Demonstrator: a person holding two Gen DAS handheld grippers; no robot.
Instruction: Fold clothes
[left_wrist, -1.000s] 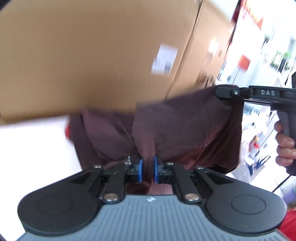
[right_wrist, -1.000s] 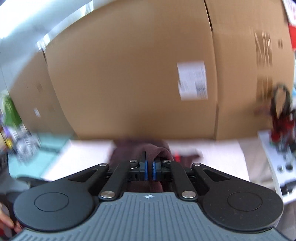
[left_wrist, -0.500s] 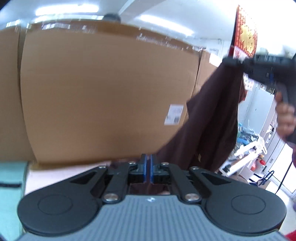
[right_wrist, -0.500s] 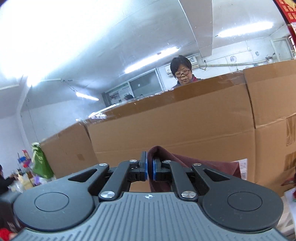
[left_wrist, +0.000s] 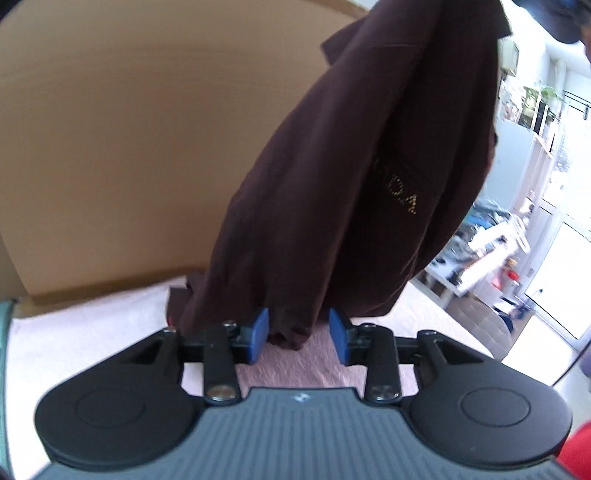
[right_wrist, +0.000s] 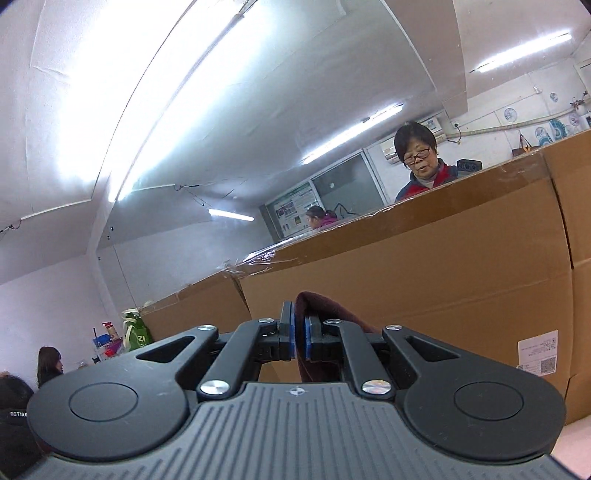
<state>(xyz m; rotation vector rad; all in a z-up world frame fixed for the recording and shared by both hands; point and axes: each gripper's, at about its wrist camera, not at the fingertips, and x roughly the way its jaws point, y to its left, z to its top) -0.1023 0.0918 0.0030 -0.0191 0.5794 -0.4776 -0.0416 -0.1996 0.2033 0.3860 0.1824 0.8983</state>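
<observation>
The dark maroon cotton garment (left_wrist: 354, 177) hangs in a long bunched drape from the top right of the left wrist view down to the pale pink towel-like table cover (left_wrist: 92, 332), with a line of small gold studded letters partway down its front. Its lower hem dangles between the blue pads of the left gripper (left_wrist: 299, 334), whose jaws are opening; the left pad sits right against the cloth (whether it touches is hard to tell), while the right pad stands clear of it with the pink cover showing in the gap.

The right gripper (right_wrist: 300, 338) points level toward the large brown cardboard boxes (right_wrist: 424, 280). Its blue pads are drawn nearly together, pinching a fold of the same maroon fabric, which rises in a rounded hump above the fingers and drops away beneath them.

Behind the boxes a person in glasses and a red vest (right_wrist: 424, 166) looks downward under fluorescent ceiling tubes.
</observation>
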